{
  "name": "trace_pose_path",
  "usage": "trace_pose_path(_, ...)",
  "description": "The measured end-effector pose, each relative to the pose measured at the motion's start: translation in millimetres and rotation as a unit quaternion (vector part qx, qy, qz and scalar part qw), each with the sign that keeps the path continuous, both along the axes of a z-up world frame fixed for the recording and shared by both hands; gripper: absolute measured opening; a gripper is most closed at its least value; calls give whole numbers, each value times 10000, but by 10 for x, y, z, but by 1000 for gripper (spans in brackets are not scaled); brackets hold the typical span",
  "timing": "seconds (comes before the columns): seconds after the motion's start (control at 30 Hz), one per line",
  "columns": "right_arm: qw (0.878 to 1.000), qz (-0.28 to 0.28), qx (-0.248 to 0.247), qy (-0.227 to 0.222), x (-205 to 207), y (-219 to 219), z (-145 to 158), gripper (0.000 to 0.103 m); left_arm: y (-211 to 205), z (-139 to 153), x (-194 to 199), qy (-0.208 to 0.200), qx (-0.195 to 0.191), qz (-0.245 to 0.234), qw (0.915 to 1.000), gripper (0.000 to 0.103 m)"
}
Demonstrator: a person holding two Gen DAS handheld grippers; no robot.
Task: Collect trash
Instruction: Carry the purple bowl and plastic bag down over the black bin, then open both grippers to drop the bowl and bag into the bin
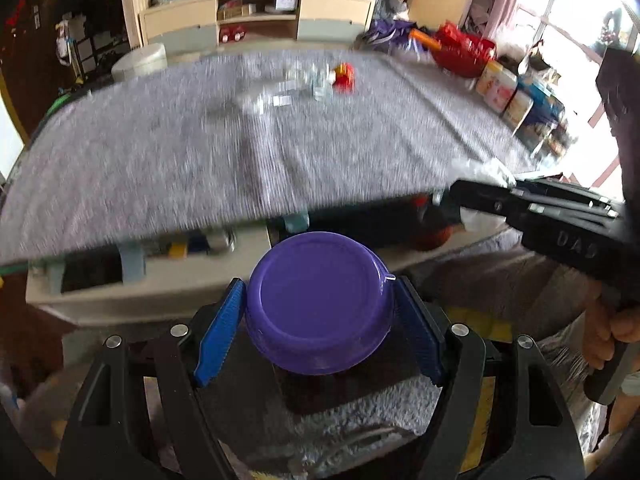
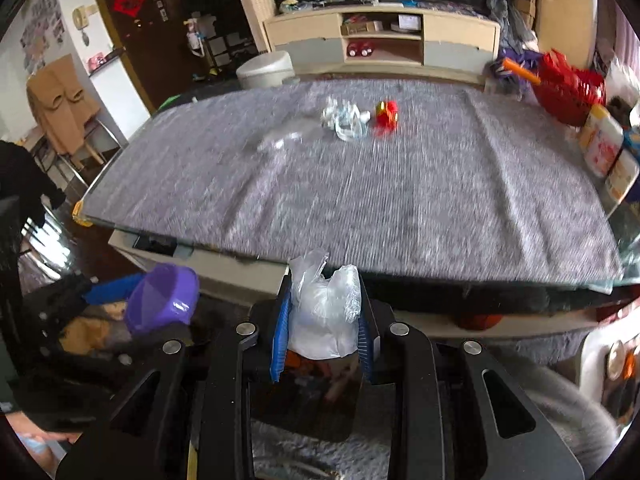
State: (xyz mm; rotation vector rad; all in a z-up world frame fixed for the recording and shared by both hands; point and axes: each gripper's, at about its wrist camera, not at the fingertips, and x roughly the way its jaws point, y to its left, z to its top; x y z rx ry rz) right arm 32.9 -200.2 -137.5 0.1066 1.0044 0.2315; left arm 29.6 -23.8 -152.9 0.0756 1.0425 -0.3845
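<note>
My left gripper [image 1: 320, 316] is shut on a purple plastic bowl [image 1: 320, 304], held with its bottom towards the camera, below the table's near edge. The bowl also shows in the right wrist view [image 2: 162, 304]. My right gripper [image 2: 324, 320] is shut on a crumpled clear plastic bag [image 2: 326, 312]; the bag shows white in the left wrist view [image 1: 486, 172]. On the grey cloth-covered table [image 2: 400, 208], far side, lie crumpled clear wrappers [image 2: 346, 120] and a small red and yellow packet [image 2: 386, 116]; both are also in the left wrist view, wrappers [image 1: 304, 84], packet [image 1: 344, 76].
Boxes and cartons [image 2: 604, 148] and a red basket [image 2: 568, 88] stand along the table's right edge. A low beige shelf unit [image 2: 380, 44] is behind the table. A grey rug [image 1: 340, 412] lies on the floor under the grippers.
</note>
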Motion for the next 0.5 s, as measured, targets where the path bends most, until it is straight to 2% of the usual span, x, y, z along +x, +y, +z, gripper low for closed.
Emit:
trace_pose_path(0.27,9994,-72,-69,329,-64,90,-437,29,-31,-581,-105,505,154,68,9986,71)
trace_pose_path(0.5,9956,-204,163,903,-126,51,-925,29,-46,-1025,-120,1053,236,19,9942,71)
